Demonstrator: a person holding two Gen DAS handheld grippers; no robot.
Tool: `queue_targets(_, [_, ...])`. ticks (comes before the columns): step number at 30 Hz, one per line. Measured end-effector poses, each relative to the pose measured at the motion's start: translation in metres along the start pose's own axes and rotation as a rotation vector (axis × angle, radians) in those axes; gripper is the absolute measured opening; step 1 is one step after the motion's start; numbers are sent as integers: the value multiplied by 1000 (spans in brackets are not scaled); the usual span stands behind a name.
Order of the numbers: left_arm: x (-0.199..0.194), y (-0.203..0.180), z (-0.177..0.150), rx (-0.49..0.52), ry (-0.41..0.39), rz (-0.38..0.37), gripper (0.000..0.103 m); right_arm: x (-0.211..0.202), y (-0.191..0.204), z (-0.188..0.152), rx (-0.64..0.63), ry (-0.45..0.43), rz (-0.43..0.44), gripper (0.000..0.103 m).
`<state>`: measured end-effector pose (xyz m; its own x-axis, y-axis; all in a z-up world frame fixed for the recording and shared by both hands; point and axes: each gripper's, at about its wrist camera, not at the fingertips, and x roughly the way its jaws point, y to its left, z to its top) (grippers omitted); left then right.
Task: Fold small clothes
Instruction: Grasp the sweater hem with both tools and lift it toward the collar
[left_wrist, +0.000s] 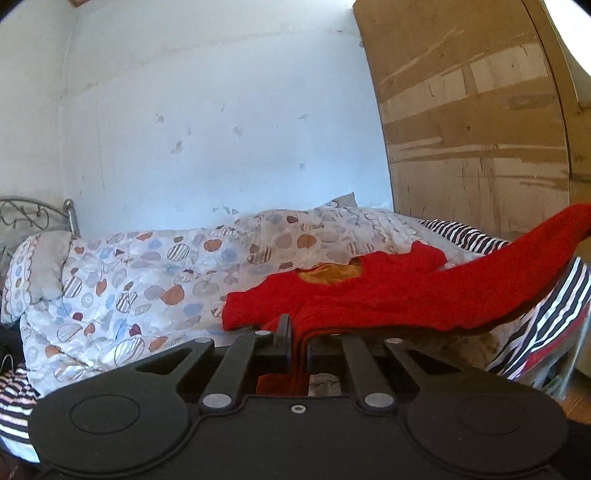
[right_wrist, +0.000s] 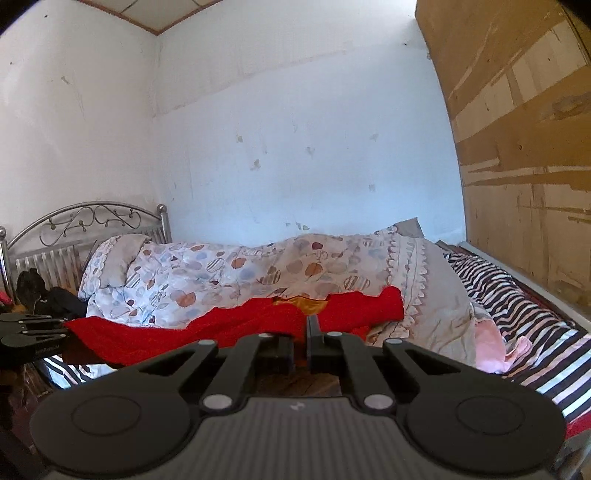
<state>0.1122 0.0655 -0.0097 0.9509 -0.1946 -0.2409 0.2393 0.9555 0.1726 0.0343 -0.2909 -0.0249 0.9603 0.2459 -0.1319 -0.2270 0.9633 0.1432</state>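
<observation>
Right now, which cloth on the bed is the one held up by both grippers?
The bright red knitted garment. It hangs stretched between the left gripper and right gripper, while the heart-patterned quilt, striped sheet and pink cloth just lie there.

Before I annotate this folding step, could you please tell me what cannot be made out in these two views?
- Left wrist view: the red garment runs off the right edge, so its far end is cut off.
- Left wrist view: the left gripper body hides the cloth below its closed jaws.
- Right wrist view: whether the right gripper actually pinches the cloth; its own fingers cover the contact.
- Both views: the orange patch is too small to identify.
</observation>
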Motion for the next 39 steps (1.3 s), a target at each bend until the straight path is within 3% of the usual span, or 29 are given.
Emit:
queue_targets(6, [22,10,12,-83,11,-8,6,32,-7,12,7,-11,8,7])
queue_targets(16, [125,34,33,-256,38,11,7,137,-31,30,-4,-13,-31,7])
queue_targets(22, [197,47,68,-205,33,4,7,208,-61,49,44,-24,-4,7])
queue_targets(29, [296,62,100,-111,109,-34,7,313,-102,65,79,60,17,7])
queue_targets(39, [423,88,88,-120,274,-80,8,438,-134,49,93,254,-21,7])
